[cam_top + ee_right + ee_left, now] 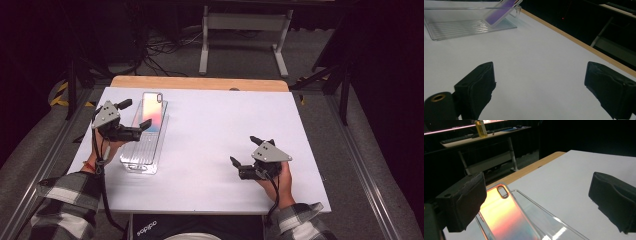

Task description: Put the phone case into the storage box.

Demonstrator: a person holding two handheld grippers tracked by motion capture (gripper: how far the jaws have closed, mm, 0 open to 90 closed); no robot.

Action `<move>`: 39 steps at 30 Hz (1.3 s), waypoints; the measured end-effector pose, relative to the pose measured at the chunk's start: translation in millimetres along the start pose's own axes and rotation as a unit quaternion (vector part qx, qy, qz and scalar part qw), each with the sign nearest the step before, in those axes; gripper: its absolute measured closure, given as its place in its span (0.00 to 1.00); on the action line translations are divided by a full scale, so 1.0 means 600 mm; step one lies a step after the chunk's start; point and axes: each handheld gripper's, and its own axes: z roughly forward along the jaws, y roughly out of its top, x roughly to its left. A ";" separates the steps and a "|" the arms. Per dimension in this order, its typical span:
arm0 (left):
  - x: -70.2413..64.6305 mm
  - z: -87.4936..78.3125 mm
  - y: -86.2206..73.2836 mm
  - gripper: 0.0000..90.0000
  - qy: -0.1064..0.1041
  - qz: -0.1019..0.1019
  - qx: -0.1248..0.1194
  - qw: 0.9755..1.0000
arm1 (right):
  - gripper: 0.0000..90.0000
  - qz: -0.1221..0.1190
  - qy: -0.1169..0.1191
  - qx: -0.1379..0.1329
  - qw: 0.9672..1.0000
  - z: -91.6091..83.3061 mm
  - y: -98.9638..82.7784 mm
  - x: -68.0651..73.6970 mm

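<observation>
White table (pixel 210 150), dark room w/ cables behind. Phone (pixel 151 111) leans tilted in clear tray (pixel 145 150), left-centre of frame; left gripper (pixel 131 119) spread wide over it, right gripper (pixel 243 153) also wide, empty, lower right. Risk: nudge the phone's raised end & it could slide or tip the light tray.

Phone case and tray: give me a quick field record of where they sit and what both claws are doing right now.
phone case: iridescent, tilted, far end propped on the tray's far wall
tray: clear plastic, ribbed floor, on the table's left side
table: white top, wooden far edge
left claw: open, jaws straddling the phone case, not clamped
right claw: open, over bare table, apart from the tray
</observation>
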 end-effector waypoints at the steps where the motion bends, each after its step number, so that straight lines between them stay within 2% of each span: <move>1: -0.002 -0.002 0.000 0.02 -0.002 -0.001 0.001 1.000 | 0.09 0.001 -0.001 0.001 1.000 0.000 0.000 0.000; 5: -0.005 -0.006 0.000 0.02 -0.002 0.000 -0.003 1.000 | 0.09 0.004 -0.001 0.001 1.000 0.000 0.000 -0.001; 14: -0.010 -0.019 -0.002 0.03 -0.004 -0.014 -0.006 1.000 | 0.09 0.005 -0.003 -0.001 1.000 -0.002 0.000 -0.001; 24: -0.028 -0.030 0.001 0.02 -0.008 0.005 -0.002 1.000 | 0.09 0.007 -0.007 -0.007 1.000 -0.007 0.002 -0.006; 30: -0.040 -0.036 0.003 0.03 -0.018 0.018 -0.002 1.000 | 0.09 0.006 -0.006 -0.006 1.000 -0.007 0.001 -0.005; 39: -0.060 -0.039 0.005 0.03 -0.035 0.018 -0.003 0.999 | 0.09 0.002 -0.007 -0.005 1.000 -0.006 0.002 -0.003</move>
